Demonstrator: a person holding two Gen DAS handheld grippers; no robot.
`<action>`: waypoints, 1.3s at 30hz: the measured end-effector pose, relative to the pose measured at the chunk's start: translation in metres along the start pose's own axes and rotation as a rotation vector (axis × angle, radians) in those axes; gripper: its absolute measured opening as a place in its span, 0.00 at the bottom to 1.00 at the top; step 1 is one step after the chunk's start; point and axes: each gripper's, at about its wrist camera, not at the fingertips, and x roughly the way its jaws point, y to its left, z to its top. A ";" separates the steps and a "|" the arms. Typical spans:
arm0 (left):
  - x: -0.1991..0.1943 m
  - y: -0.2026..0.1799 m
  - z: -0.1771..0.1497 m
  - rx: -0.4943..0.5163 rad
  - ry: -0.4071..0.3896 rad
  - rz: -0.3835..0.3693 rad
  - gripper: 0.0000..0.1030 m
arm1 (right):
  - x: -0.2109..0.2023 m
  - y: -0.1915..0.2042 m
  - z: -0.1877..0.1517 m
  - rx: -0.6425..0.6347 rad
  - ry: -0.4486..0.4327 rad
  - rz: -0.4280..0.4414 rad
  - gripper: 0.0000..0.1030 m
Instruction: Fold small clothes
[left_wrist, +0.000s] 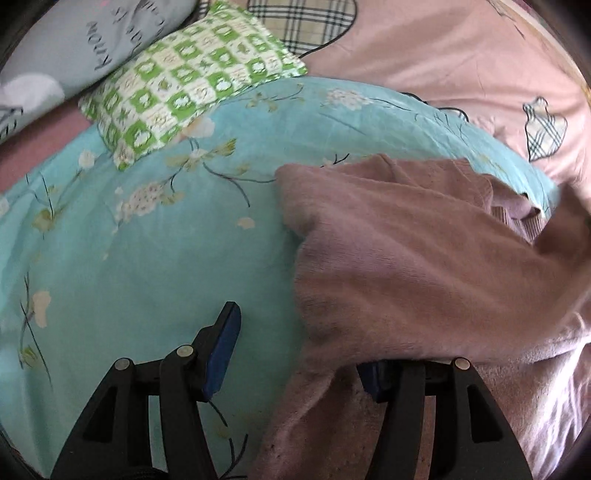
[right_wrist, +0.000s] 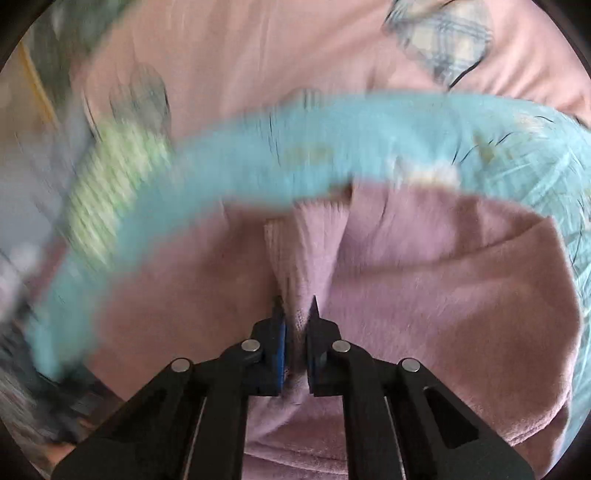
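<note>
- The right tongs (right_wrist: 297, 314) are pinching a bunched fold of the pink sweater (right_wrist: 424, 295), the two blue-padded fingers (right_wrist: 279, 343) sitting close together with knit cloth squeezed between them.
- The pinched part is standing up as a narrow ridge running straight ahead from the fingertips, ending in a ribbed edge toward the far side.
- The rest of the sweater is spreading out to the right of and below the right tongs in the right wrist view, lying on the blue flowered quilt (right_wrist: 369, 147).
- The left tongs (left_wrist: 295, 354) are standing wide apart and gripping nothing; the left finger (left_wrist: 221, 350) is hanging bare over the quilt (left_wrist: 147, 258), while the sweater (left_wrist: 406, 258) is draping over the tip of the other finger and hiding it.
- In the left wrist view the sweater is filling the lower right, its long axis running from the near bottom edge up and away toward the upper right, with a ribbed cuff or hem showing at its far right side.
- The sweater's left edge is lying on the quilt just beside the open gap of the left tongs.
- Beyond the quilt, a green checked pillow (left_wrist: 192, 81) is resting on its far left corner, a grey printed pillow (left_wrist: 92, 44) is lying behind that, and a pink bedsheet (left_wrist: 443, 55) with plaid patches is covering the bed farther back.
- The right wrist view is heavily blurred on its left side.
</note>
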 end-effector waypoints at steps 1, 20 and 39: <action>0.001 0.001 0.000 -0.006 -0.002 -0.004 0.59 | -0.028 -0.009 0.002 0.036 -0.109 0.022 0.09; -0.002 0.002 -0.008 -0.020 -0.029 -0.019 0.64 | -0.058 -0.095 -0.047 0.228 -0.089 -0.092 0.15; -0.004 0.009 -0.010 -0.067 -0.022 -0.044 0.65 | -0.050 -0.121 -0.063 0.256 0.070 -0.169 0.12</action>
